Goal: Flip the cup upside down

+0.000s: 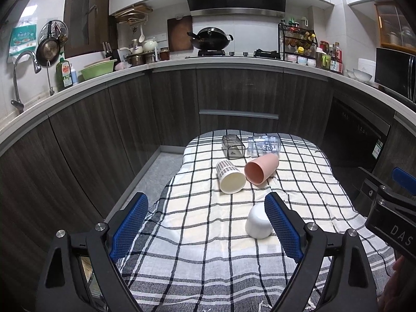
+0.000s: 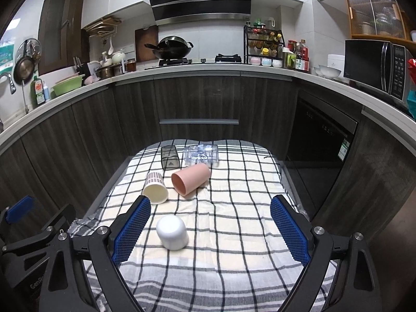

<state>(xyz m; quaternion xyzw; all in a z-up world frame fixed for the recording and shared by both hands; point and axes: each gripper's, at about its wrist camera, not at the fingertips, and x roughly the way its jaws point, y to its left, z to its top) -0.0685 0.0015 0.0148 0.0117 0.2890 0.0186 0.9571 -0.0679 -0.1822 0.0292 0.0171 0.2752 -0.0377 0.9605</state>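
Several cups are on a checked cloth (image 1: 208,234) (image 2: 234,208). A white cup (image 1: 257,223) (image 2: 172,232) stands upside down nearest me. A cream cup with a patterned base (image 1: 230,176) (image 2: 155,188) and a pink cup (image 1: 261,167) (image 2: 190,178) lie on their sides, mouths toward me. A dark clear cup (image 1: 233,147) (image 2: 170,157) and a clear printed glass (image 1: 264,145) (image 2: 201,155) lie behind them. My left gripper (image 1: 206,225) is open and empty above the cloth, its right finger in front of the white cup. My right gripper (image 2: 210,230) is open and empty, the white cup between its fingers and nearer the left one.
The cloth covers a small table in front of dark kitchen cabinets (image 1: 234,93). The counter holds a wok (image 1: 210,39), a spice rack (image 1: 297,41), a microwave (image 2: 374,65) and a sink tap (image 1: 23,78). Floor lies left of the table (image 1: 156,166).
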